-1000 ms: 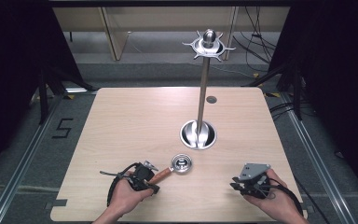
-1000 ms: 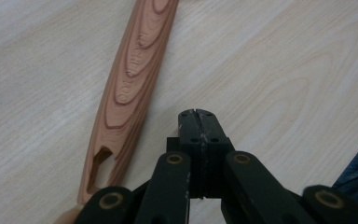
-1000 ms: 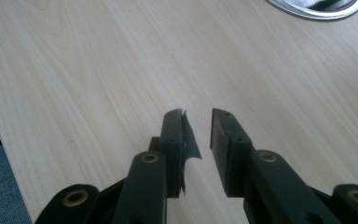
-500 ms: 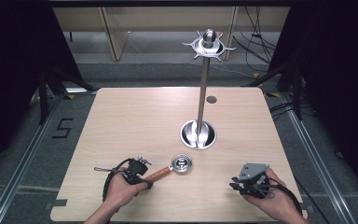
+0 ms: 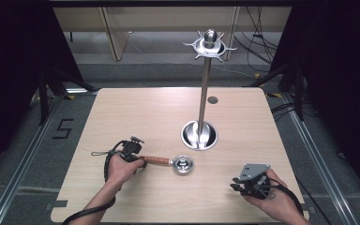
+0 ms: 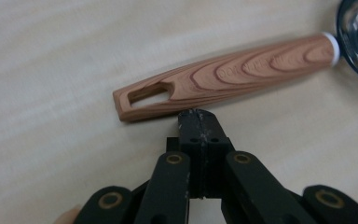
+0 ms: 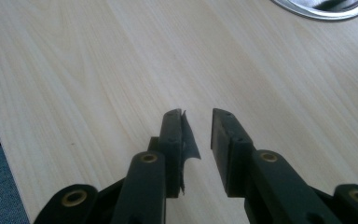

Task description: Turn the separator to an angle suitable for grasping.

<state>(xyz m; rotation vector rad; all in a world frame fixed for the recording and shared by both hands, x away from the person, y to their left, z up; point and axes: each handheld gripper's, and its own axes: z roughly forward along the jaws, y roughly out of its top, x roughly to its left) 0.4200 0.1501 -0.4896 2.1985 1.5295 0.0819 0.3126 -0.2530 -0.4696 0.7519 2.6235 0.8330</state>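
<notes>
Left gripper [image 6: 199, 116]: jaws pressed together on nothing, tips just beside the wooden handle [image 6: 223, 77] of the ladle [image 5: 177, 163], flat on the table [image 5: 136, 108]. Right gripper [image 7: 197, 116]: slightly parted, empty. Stand [image 5: 199, 134] bare; probably no hanging yet.

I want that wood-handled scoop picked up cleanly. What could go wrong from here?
The left claw is shut beside the scoop handle, not around it; pushing on may just shove the scoop. Its steel bowl may make it tip in a tail-end grasp. The stand beyond could get knocked.
</notes>
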